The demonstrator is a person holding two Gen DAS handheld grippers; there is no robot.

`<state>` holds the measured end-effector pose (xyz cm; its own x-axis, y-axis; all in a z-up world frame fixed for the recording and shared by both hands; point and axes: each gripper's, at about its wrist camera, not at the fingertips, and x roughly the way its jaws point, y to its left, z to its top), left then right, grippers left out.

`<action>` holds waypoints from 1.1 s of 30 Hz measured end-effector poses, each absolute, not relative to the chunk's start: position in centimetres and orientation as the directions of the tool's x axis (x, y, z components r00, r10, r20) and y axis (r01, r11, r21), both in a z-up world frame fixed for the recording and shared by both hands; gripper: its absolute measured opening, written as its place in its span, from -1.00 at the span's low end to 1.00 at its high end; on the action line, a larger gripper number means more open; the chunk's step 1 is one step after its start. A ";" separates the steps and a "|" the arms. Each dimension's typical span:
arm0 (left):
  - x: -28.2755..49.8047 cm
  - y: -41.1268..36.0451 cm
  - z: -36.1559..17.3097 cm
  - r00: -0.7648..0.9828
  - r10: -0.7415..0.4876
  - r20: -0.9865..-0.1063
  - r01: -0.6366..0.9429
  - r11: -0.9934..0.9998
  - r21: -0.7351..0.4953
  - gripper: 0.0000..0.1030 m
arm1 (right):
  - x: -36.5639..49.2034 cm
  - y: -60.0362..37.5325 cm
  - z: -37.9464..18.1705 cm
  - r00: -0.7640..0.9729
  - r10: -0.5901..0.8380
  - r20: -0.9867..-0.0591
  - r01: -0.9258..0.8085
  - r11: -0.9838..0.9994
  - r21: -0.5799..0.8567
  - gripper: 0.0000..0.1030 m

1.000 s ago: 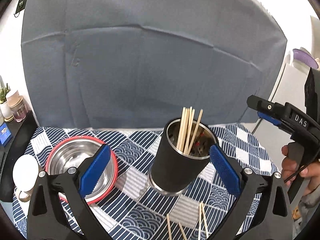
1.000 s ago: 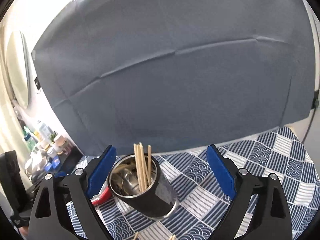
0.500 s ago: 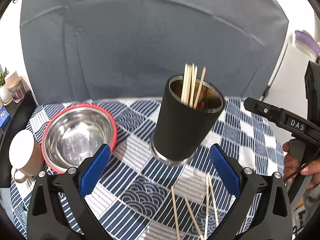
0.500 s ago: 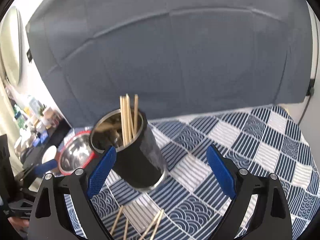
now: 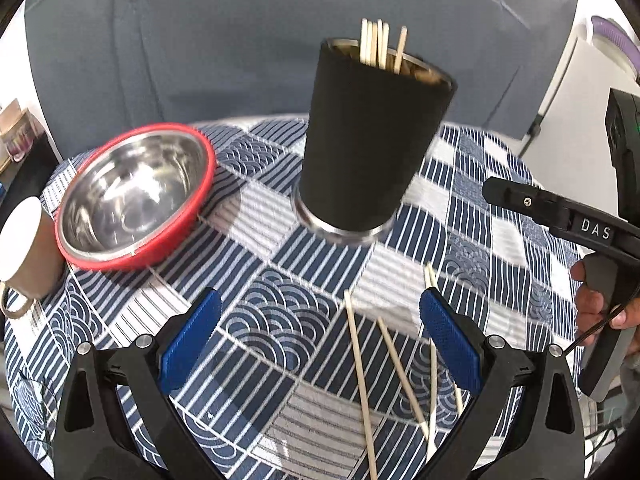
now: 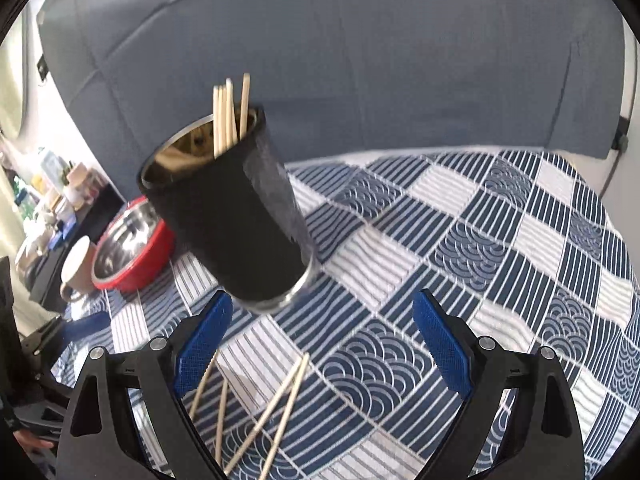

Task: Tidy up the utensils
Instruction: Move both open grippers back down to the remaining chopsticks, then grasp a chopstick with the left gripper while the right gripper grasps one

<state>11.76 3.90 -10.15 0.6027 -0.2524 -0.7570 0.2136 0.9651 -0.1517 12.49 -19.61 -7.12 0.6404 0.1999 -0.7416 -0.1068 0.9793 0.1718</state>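
A black cup with a steel rim (image 5: 364, 148) stands on the checked cloth and holds several wooden chopsticks (image 5: 378, 44); it also shows in the right wrist view (image 6: 236, 216). Several loose chopsticks (image 5: 362, 376) lie on the cloth in front of it, also seen in the right wrist view (image 6: 268, 412). My left gripper (image 5: 320, 344) is open and empty, above the loose chopsticks. My right gripper (image 6: 320, 348) is open and empty, just in front of the cup; its body shows at the right of the left wrist view (image 5: 568, 216).
A steel bowl with a red rim (image 5: 136, 196) sits left of the cup, with a beige mug (image 5: 24, 244) beside it. The blue-and-white checked cloth (image 6: 500, 248) covers the table. A grey backdrop (image 5: 200, 40) hangs behind. Shelves with small items (image 6: 52, 184) stand far left.
Both grippers have dropped lower and tilted down toward the table. The cup sits higher in both views and the loose chopsticks have come into fuller view. Both grippers stay open.
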 end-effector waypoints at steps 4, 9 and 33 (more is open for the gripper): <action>11.4 3.6 -11.5 0.572 -0.254 -0.780 0.211 0.964 -0.160 0.88 | 11.5 -19.2 -8.5 0.611 0.201 -0.766 -0.114 0.980 0.166 0.69; 10.9 3.4 -13.0 0.529 -0.265 -0.806 0.217 0.961 -0.174 0.88 | 10.4 -18.6 -10.4 0.569 0.184 -0.802 -0.134 0.982 0.131 0.69; 10.5 2.7 -16.6 0.461 -0.145 -0.875 0.228 0.973 -0.041 0.88 | 8.4 -17.9 -16.0 0.464 0.095 -0.881 -0.147 0.989 0.029 0.70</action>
<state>10.50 2.66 -16.58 0.4615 -0.1455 -0.8751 0.2280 0.9728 -0.0415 8.40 -17.88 -16.03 0.4642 0.0950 -0.8806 -0.1468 0.9887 0.0293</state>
